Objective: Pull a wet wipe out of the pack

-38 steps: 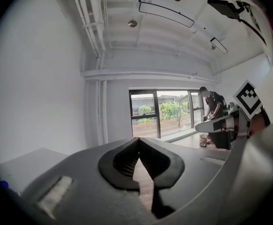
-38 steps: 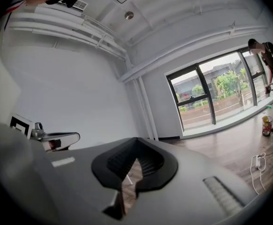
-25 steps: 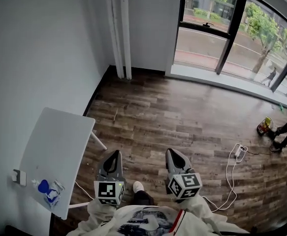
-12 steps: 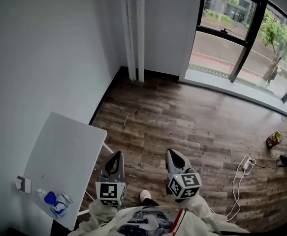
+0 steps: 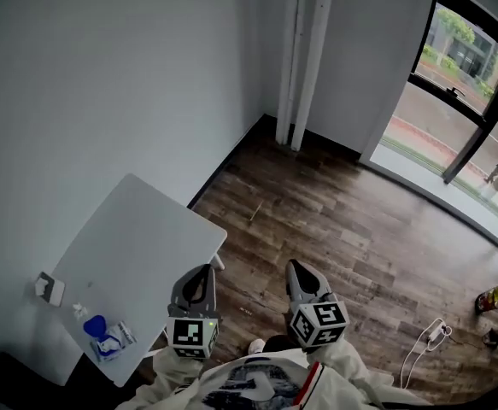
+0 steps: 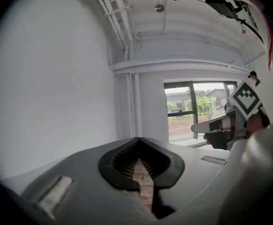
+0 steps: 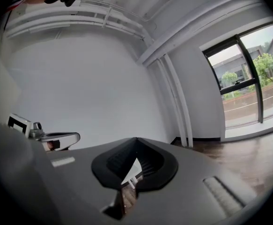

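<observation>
The wet wipe pack (image 5: 109,340), blue and white with a blue lid, lies near the front corner of the white table (image 5: 137,237) at the lower left of the head view. My left gripper (image 5: 199,269) and right gripper (image 5: 294,266) are held side by side over the wooden floor, to the right of the table and well short of the pack. Both are shut with nothing in them. In the left gripper view the left gripper (image 6: 137,139) points at the wall corner and window. The right gripper (image 7: 136,140) faces the white wall; a sliver of the table shows through its jaws.
A small white box (image 5: 50,289) and a tiny white item (image 5: 79,310) also sit on the table. White pipes (image 5: 304,58) run down the room corner, with a tall window (image 5: 471,84) to the right. A power strip with cable (image 5: 436,336) lies on the floor.
The head view has swung left: the table and pack have shifted rightward and closer to the grippers, and the window has slid to the right. Both grippers stay shut.
</observation>
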Available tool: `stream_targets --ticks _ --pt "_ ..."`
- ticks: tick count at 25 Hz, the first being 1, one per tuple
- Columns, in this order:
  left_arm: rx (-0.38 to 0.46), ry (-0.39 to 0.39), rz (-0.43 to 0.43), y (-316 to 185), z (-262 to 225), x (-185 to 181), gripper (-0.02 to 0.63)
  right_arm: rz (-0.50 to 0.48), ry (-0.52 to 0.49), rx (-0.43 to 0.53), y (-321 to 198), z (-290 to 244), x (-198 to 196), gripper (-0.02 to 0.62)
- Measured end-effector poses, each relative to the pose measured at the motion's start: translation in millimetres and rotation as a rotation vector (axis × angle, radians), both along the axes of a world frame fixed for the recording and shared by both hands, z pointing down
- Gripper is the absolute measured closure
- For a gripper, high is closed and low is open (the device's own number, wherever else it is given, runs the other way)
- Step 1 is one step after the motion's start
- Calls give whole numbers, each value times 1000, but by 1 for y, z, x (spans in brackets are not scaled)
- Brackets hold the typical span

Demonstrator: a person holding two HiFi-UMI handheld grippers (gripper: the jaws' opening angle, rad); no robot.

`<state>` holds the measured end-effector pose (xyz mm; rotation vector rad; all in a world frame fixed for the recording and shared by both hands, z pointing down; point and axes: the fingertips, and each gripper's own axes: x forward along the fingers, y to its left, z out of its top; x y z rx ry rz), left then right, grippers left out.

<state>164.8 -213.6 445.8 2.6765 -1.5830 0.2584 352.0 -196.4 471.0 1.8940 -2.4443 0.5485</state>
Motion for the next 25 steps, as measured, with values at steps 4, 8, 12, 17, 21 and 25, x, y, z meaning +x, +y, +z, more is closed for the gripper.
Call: stream_targets --ticks 4,8,12,17,21,25 --pt "-13 -8 -100 -6 7 -33 601 -102 -2 -26 -26 7 -33 589" --pt "-27 -14 -207 -13 10 -70 601 -211 -5 -29 -54 9 -72 590" --pt "-41 -25 -340 -26 9 -102 601 -350 -14 -36 -90 10 -111 590" --pt "-48 -44 -501 -28 2 -145 601 -518 -24 -42 -127 8 -168 590" --pt "-57 -51 -628 -25 0 -179 601 -640 -38 -37 -146 4 -214 589" --pt "-74 -52 -730 -18 2 -200 601 -747 -46 -47 -149 5 -249 589"
